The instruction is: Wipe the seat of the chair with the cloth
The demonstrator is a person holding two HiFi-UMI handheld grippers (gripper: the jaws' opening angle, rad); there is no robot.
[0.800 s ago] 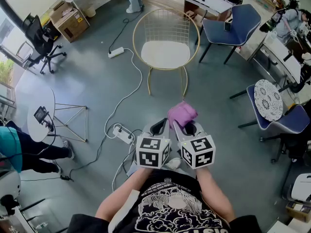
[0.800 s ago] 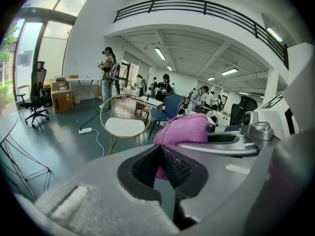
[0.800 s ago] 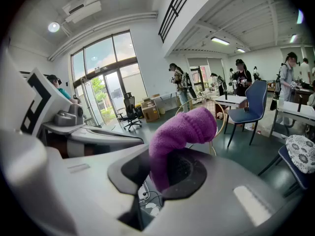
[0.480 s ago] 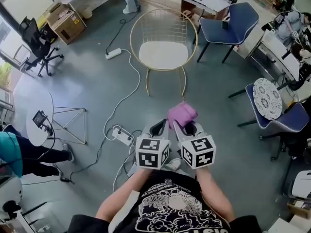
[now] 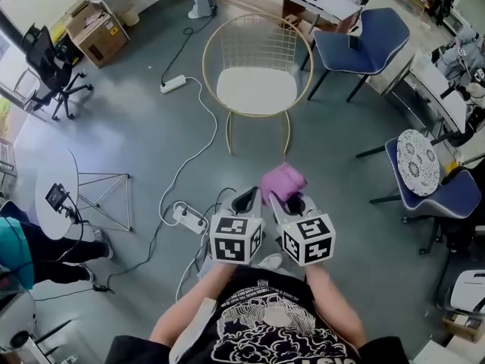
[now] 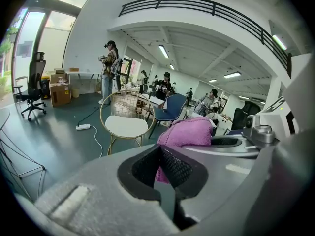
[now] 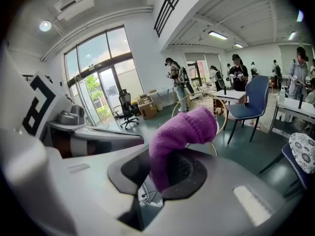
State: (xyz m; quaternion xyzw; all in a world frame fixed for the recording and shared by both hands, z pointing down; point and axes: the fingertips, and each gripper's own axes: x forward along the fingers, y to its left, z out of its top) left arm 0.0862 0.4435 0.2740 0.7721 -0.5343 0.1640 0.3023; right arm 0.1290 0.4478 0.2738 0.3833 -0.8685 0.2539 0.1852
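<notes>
Barely anything's moved since the earlier frames: your two grippers sit at the same spot low in the head view, and the floor has just slid a touch leftward under them. Closest to you, the left gripper has its jaws pressed together with nothing between them. Right beside it, the right gripper is clamped on the cloth, which sticks up out of the jaws and flops over at the top. So the cloth's up in the air over the floor. Next out, a power strip lies just left of the left gripper. Further on stands the chair, upright, its white seat well apart from the cloth.
</notes>
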